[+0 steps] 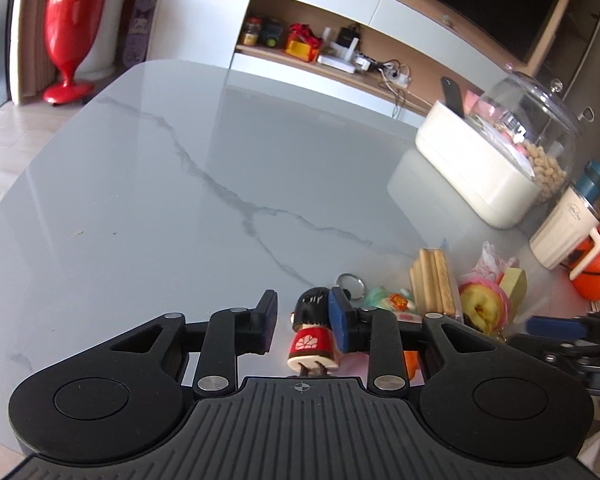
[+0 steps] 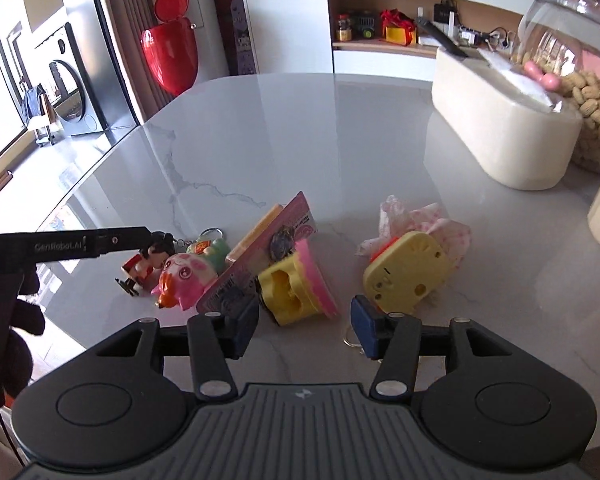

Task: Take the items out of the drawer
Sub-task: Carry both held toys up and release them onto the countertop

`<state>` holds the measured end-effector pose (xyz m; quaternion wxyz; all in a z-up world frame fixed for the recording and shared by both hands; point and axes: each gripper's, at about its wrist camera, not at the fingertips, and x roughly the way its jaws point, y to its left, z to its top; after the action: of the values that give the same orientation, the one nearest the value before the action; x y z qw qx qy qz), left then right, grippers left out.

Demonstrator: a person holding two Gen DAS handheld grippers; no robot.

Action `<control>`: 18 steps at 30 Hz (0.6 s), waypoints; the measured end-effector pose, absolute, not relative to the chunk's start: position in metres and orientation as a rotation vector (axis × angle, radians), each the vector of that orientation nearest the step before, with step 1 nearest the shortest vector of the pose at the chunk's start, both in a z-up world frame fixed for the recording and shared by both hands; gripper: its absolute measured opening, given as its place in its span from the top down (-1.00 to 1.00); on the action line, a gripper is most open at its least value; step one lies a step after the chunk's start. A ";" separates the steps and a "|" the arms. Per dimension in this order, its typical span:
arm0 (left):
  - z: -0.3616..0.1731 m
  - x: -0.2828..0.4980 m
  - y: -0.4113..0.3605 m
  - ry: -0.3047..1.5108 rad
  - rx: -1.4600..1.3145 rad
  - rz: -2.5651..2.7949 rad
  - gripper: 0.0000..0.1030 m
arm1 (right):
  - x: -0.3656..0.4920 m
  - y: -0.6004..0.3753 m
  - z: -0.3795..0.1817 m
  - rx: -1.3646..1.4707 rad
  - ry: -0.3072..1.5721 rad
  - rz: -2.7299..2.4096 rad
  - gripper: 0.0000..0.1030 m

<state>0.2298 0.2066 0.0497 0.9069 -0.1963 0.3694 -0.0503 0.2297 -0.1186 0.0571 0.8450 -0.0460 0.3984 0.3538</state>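
**Little toys sit on the grey table**

Left wrist view: The left gripper [image 1: 304,322] has its jaws partly open. A small doll [image 1: 312,330] with black hair and a red dress lies between them. The right blue pad touches the doll's head, and the left pad is a little way off, so the doll is not squeezed. The doll rests on the marble table [image 1: 172,184]. Just to the right lie a bag of biscuit sticks [image 1: 434,282] and a yellow and pink toy [image 1: 482,304]. Far right stands a white box [image 1: 476,172].

Right wrist view: The right gripper [image 2: 304,330] has its jaws wide open with nothing in them. It hangs just near the yellow and pink toy [image 2: 296,284]. A yellow plastic toy [image 2: 406,276] lies to the right. To the left lie a pink card [image 2: 260,254] and a pink pig toy [image 2: 184,276]. Further left is the doll [image 2: 144,264], under the tip of the left gripper [image 2: 156,236].
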 end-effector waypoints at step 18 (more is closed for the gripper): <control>0.077 0.159 0.152 0.903 -0.143 -0.350 0.45 | 0.166 -0.226 -0.007 -0.098 0.943 0.634 -0.20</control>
<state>0.1594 0.1523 0.0773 0.8827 -0.0685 0.4335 -0.1680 0.1662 -0.2259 -0.0066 0.8418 -0.0465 0.4462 0.3002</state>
